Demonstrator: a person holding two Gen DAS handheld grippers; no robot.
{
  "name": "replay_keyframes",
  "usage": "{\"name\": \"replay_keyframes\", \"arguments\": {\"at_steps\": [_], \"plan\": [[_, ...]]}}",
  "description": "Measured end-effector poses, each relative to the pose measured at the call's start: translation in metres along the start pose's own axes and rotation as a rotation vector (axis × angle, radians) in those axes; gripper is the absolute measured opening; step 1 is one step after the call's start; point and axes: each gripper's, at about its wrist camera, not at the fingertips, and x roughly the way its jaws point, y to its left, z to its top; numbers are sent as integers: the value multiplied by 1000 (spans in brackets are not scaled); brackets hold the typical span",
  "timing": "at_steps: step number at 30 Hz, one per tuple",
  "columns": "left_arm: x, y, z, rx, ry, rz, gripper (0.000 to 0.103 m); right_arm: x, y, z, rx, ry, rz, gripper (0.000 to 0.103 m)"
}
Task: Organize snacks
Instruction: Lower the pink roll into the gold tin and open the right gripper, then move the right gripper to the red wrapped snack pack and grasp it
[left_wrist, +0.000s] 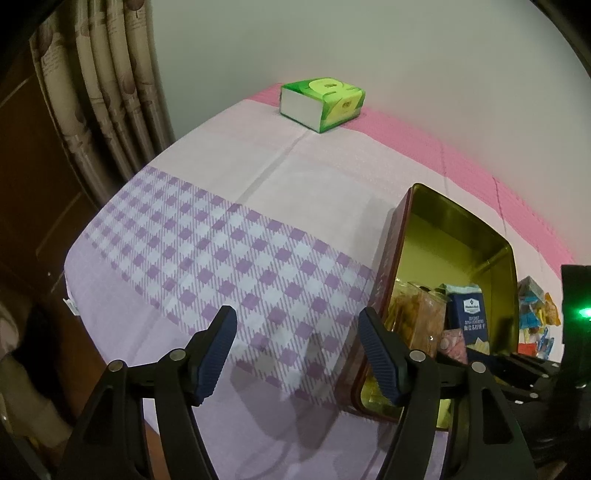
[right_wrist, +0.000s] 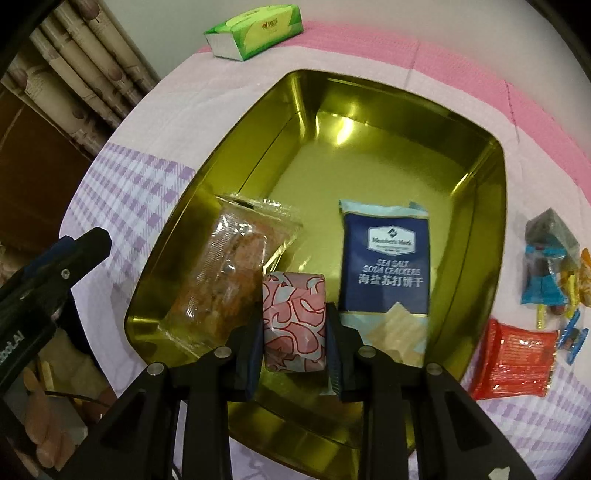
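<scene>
A gold tin box (right_wrist: 476, 192) with a dark red outside stands open on the table; it also shows in the left wrist view (left_wrist: 506, 280). Inside lie a clear pack of orange-brown snacks (right_wrist: 225, 266) and a blue sea salt soda cracker pack (right_wrist: 386, 258). My right gripper (right_wrist: 294, 332) is shut on a pink-and-white patterned snack pack (right_wrist: 293, 317), held over the tin's near part. My left gripper (left_wrist: 297, 350) is open and empty over the checked cloth, left of the tin.
A green tissue box (left_wrist: 321, 103) sits at the table's far edge. Right of the tin lie a red snack pack (right_wrist: 513, 363) and several small wrapped sweets (right_wrist: 554, 273). Curtains (left_wrist: 103, 103) hang at the left. The table edge runs near the left gripper.
</scene>
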Motion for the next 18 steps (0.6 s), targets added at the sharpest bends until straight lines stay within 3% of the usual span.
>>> {"name": "replay_keyframes", "arguments": {"at_steps": [10,18], "plan": [[2,1,0,0,11,5,69,-9,-5,-2,-7,-10,45,30],[4,3,-2,1,17,10,69,-59,-46,-5,-107,-65,93,53]]}}
